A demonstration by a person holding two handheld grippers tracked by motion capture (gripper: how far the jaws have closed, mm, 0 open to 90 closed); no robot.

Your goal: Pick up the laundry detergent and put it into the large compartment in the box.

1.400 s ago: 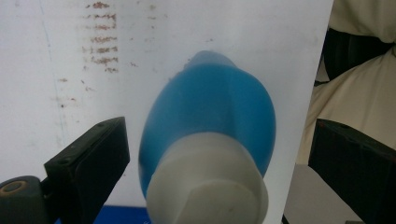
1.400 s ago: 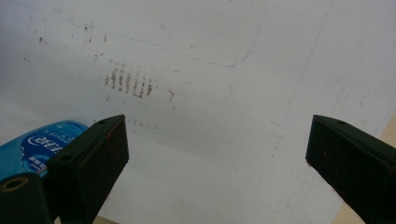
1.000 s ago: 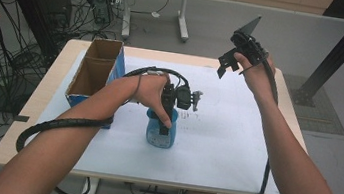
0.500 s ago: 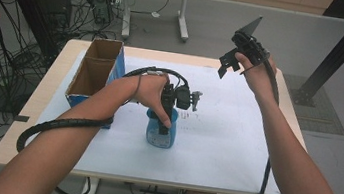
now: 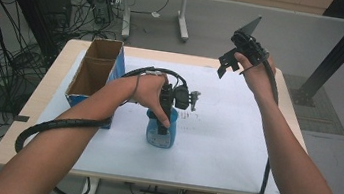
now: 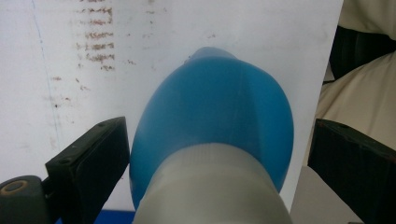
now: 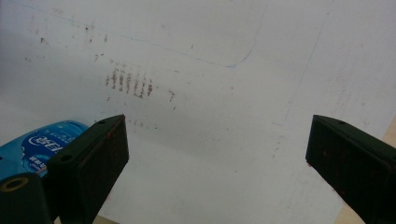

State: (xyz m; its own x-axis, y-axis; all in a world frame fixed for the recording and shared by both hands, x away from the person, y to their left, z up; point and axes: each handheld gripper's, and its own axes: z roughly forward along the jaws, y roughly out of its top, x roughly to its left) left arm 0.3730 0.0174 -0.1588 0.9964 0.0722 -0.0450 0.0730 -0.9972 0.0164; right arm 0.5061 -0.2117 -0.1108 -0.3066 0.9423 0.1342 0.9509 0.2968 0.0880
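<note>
Here, in the high view, a blue bottle (image 5: 161, 132) stands upright near the middle of the white sheet (image 5: 225, 134) that covers the table (image 5: 56, 82). The left gripper (image 5: 162, 126) comes down on the bottle from above, with the left hand (image 5: 145, 89) wrapped around its handle and a black cable (image 5: 63, 125) trailing back along the forearm. An open cardboard box (image 5: 94, 69) with blue sides sits at the left edge of the sheet, just beside that forearm. The right gripper (image 5: 226, 64) is held up in the air over the far right part of the table, well apart from the bottle, with the right hand (image 5: 256, 73) gripping it.

In the left gripper view, the camera looks straight down the bottle (image 6: 212, 126), whose pale cap is at the bottom of the picture and whose blue body widens beyond it. The two black jaws stand wide apart, one on each side of the bottle; the left jaw is just beside the blue body, the right one leaves a clear gap. They are not pressing on it. Faint brown smudges (image 6: 95, 46) mark the sheet beyond.

In the right gripper view, the jaws are spread wide with only the white sheet (image 7: 224, 93) between them. The bottle (image 7: 44, 142) shows at the lower left, partly behind the left jaw.
</note>
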